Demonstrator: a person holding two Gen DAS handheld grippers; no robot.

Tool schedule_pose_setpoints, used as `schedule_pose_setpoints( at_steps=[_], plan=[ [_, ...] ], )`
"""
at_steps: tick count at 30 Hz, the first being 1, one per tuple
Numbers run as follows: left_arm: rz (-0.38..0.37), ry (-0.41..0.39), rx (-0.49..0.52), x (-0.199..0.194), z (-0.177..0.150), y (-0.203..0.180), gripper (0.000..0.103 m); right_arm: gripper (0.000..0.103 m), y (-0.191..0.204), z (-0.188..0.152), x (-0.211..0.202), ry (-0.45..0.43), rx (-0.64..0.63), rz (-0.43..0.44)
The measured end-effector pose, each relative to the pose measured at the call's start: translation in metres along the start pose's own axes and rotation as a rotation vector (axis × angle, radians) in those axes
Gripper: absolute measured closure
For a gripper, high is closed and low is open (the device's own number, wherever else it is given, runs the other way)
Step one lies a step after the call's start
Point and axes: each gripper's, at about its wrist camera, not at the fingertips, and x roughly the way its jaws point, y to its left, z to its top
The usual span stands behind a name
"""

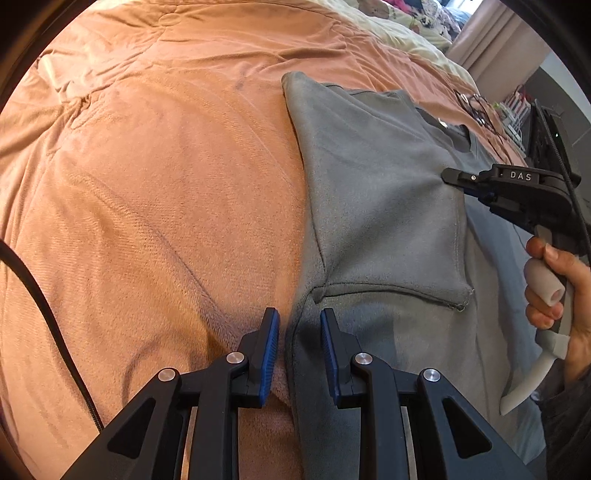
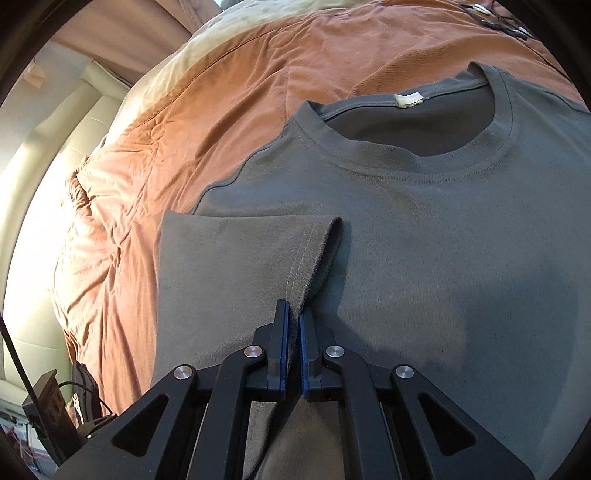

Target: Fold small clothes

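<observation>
A grey T-shirt [image 1: 373, 177] lies on the orange bedcover [image 1: 147, 166]. Its sleeve [image 1: 399, 240] is folded over onto the chest. My left gripper [image 1: 298, 325] is open and straddles the shirt's side edge near the bedcover. My right gripper [image 2: 294, 317] is shut on the sleeve's hem [image 2: 303, 254] and holds it over the shirt's body [image 2: 443, 236]. The right gripper also shows in the left wrist view [image 1: 452, 177], held by a hand. The collar [image 2: 417, 110] with a white label lies beyond.
A cream blanket [image 1: 406, 33] lies at the bed's far end. Eyeglasses [image 1: 476, 107] rest on the bedcover beyond the shirt. A black cable [image 1: 44, 302] runs at the left. A dark device [image 2: 48, 410] and cords stand off the bed's edge.
</observation>
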Motion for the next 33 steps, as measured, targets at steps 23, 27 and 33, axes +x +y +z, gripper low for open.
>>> schedule_pose_setpoints(
  at_steps=[23, 27, 33],
  plan=[
    [-0.013, -0.057, -0.046, -0.023, -0.004, 0.009, 0.088, 0.052, 0.003, -0.041, -0.031, 0.108, 0.055, 0.181],
    [-0.023, -0.073, -0.062, -0.034, -0.008, 0.01, 0.088, 0.052, 0.002, -0.051, -0.028, 0.123, 0.082, 0.233],
    [-0.031, -0.094, -0.096, -0.048, -0.015, 0.013, 0.088, 0.056, 0.002, -0.062, -0.015, 0.151, 0.111, 0.21]
  ],
)
